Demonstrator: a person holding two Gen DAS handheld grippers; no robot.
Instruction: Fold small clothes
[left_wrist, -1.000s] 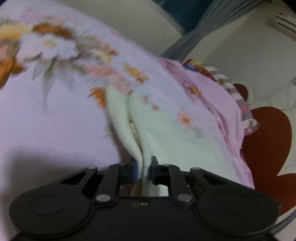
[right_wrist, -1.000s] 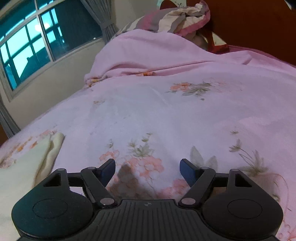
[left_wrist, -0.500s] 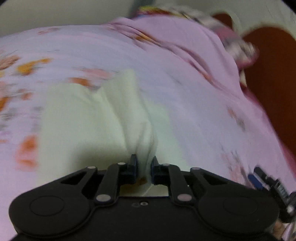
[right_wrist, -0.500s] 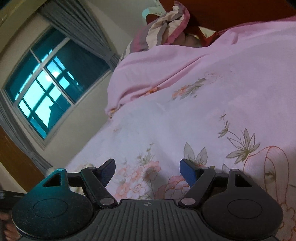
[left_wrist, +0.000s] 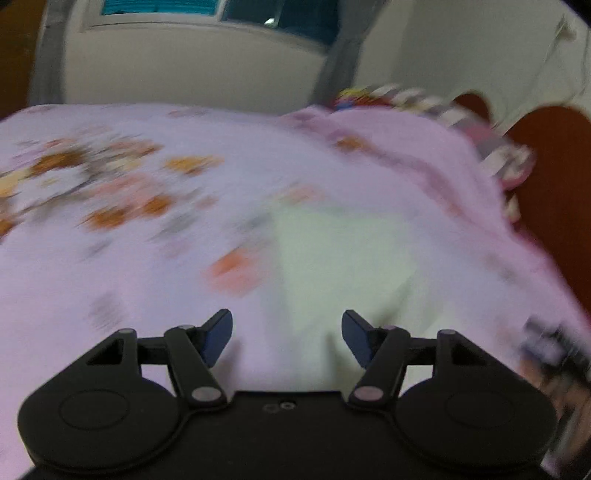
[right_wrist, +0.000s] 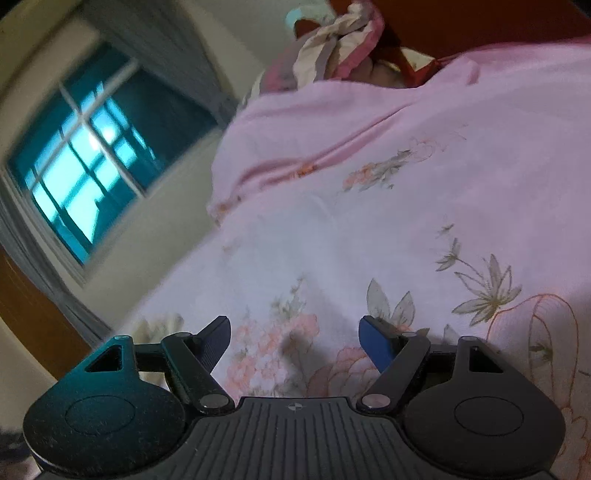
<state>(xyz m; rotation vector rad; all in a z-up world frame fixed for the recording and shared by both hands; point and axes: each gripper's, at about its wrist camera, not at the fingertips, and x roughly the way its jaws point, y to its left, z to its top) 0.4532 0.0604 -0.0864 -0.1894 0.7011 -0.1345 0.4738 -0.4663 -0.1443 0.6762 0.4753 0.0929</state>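
Observation:
A pale cream folded cloth lies flat on the pink floral bedspread, blurred by motion in the left wrist view. My left gripper is open and empty, just short of the cloth's near edge. My right gripper is open and empty above the bedspread. A small cream patch at the left of the right wrist view may be the cloth's edge.
Striped pillows and a dark red headboard lie at the right end of the bed. A window with grey curtains is on the wall behind. A heaped pink blanket lies by the pillows.
My left gripper has let go of the cream cloth and opened wide; the cloth now lies flat. My right gripper has tilted further, still open.

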